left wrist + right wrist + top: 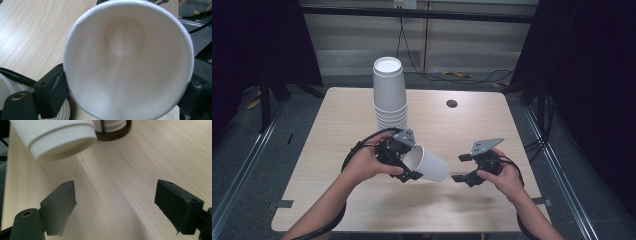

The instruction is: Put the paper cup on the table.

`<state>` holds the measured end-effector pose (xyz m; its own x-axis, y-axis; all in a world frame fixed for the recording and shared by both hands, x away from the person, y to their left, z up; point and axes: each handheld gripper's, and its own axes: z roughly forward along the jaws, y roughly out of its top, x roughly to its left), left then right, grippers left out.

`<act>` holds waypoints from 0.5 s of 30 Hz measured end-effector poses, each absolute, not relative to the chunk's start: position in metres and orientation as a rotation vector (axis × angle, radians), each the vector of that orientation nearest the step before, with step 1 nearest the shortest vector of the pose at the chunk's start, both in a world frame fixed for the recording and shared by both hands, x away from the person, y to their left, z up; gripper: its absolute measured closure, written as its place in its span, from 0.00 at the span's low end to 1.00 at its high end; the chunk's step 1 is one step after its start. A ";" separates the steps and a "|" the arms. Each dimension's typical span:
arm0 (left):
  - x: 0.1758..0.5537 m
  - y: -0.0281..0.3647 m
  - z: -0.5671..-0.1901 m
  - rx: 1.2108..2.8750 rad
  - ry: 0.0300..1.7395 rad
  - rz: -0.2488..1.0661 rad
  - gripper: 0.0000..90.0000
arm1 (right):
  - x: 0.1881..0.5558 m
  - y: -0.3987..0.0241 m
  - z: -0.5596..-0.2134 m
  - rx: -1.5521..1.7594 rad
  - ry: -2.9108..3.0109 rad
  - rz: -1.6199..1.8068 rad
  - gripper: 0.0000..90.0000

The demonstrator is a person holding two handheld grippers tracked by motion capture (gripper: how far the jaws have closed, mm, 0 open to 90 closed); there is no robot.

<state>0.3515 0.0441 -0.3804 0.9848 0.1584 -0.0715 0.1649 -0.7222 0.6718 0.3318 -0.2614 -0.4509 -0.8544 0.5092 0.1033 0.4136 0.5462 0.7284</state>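
One paper cup (429, 164) is clamped sideways in the left gripper (408, 161), off the stack (389, 95) near the table's (327, 150) far edge; right gripper (460, 167) jaws apart, empty. Placement remains.

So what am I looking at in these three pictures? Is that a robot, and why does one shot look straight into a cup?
No robot arm here: a person holds a hand tool with two black jaws in each hand, and each tool carries its own small camera.

The high view looks down on a wooden table from above the person's side. On it stands a tall stack of white paper cups.

The left gripper is clamped on a single paper cup, lying on its side with its mouth toward the tool. That is why the left gripper view looks right into the cup, down to its round bottom.

The right gripper is open and holds nothing. Its jaws stand wide apart in the right gripper view, with the held cup's base just ahead.
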 end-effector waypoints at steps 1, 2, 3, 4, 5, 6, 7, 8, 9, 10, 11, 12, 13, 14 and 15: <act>0.352 0.044 -0.380 2.398 0.214 -0.014 0.13 | 0.332 -0.263 -0.453 0.807 2.651 1.200 0.18; 0.351 0.043 -0.381 2.394 0.222 -0.018 0.13 | 0.332 -0.265 -0.455 0.823 2.640 1.198 0.18; 0.351 0.043 -0.381 2.392 0.222 -0.021 0.13 | 0.332 -0.267 -0.457 0.834 2.632 1.199 0.18; 0.351 0.043 -0.381 2.394 0.215 -0.025 0.13 | 0.331 -0.268 -0.459 0.847 2.625 1.187 0.18; 0.351 0.043 -0.380 2.405 0.211 -0.029 0.13 | 0.331 -0.270 -0.461 0.849 2.614 1.173 0.18; 0.351 0.042 -0.382 2.400 0.216 -0.025 0.13 | 0.332 -0.271 -0.463 0.856 2.607 1.171 0.18; 0.350 0.042 -0.382 2.399 0.216 -0.028 0.13 | 0.332 -0.272 -0.465 0.867 2.605 1.165 0.18; 0.350 0.042 -0.382 2.399 0.217 -0.030 0.13 | 0.332 -0.273 -0.467 0.869 2.601 1.161 0.18; 0.350 0.042 -0.382 2.402 0.220 -0.031 0.13 | 0.332 -0.274 -0.469 0.877 2.601 1.151 0.18; 0.350 0.042 -0.382 2.412 0.216 -0.031 0.13 | 0.332 -0.275 -0.471 0.887 2.599 1.140 0.18; 0.350 0.042 -0.382 2.421 0.213 -0.031 0.13 | 0.332 -0.276 -0.472 0.890 2.599 1.130 0.18; 0.350 0.042 -0.382 2.420 0.220 -0.035 0.13 | 0.332 -0.276 -0.474 0.897 2.601 1.123 0.18; 0.350 0.042 -0.383 2.422 0.220 -0.038 0.13 | 0.333 -0.277 -0.476 0.903 2.598 1.113 0.18; 0.349 0.042 -0.384 2.421 0.219 -0.037 0.13 | 0.333 -0.278 -0.477 0.910 2.595 1.109 0.18; 0.349 0.041 -0.385 2.421 0.221 -0.039 0.13 | 0.333 -0.279 -0.479 0.909 2.593 1.094 0.18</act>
<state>0.3488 0.0413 -0.3846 0.9850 0.1485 -0.0875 0.1696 -0.7440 0.6463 0.3331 -0.2788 -0.4788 -0.7957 0.6022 0.0650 0.4670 0.5414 0.6991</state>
